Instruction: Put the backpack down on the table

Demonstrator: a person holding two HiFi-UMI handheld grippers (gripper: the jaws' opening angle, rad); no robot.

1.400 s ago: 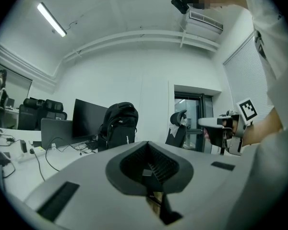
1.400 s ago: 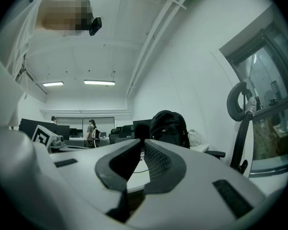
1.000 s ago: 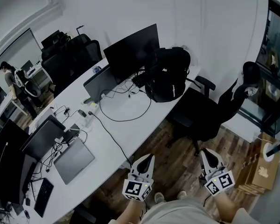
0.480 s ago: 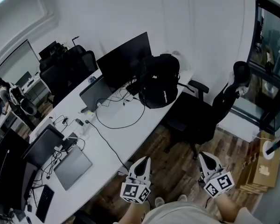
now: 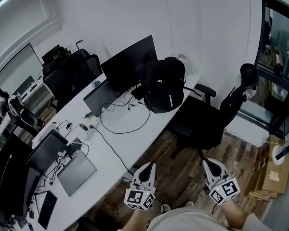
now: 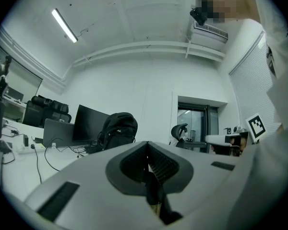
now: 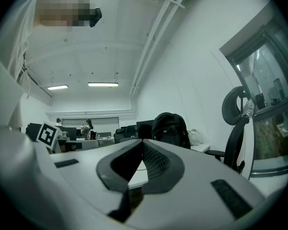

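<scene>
A black backpack [image 5: 164,84] stands upright on the far right end of the long white table [image 5: 127,129], beside a black monitor. It shows again in the left gripper view, backpack [image 6: 117,130], and in the right gripper view, backpack [image 7: 170,129]. My left gripper [image 5: 149,166] and right gripper [image 5: 209,163] hover low over the wooden floor, well short of the table and apart from the backpack. Both have their jaws shut with nothing between them, left gripper [image 6: 147,156] and right gripper [image 7: 143,153].
A black office chair [image 5: 216,117] stands between me and the backpack end of the table. On the table lie a monitor [image 5: 130,64], laptops [image 5: 76,171], cables and a keyboard [image 5: 45,208]. A cardboard box [image 5: 269,170] sits at right. Person [image 5: 0,100] stands far left.
The view has shifted a little, so the table and backpack sit slightly further left and lower in frame. Both grippers stay low near my body with jaws together.
</scene>
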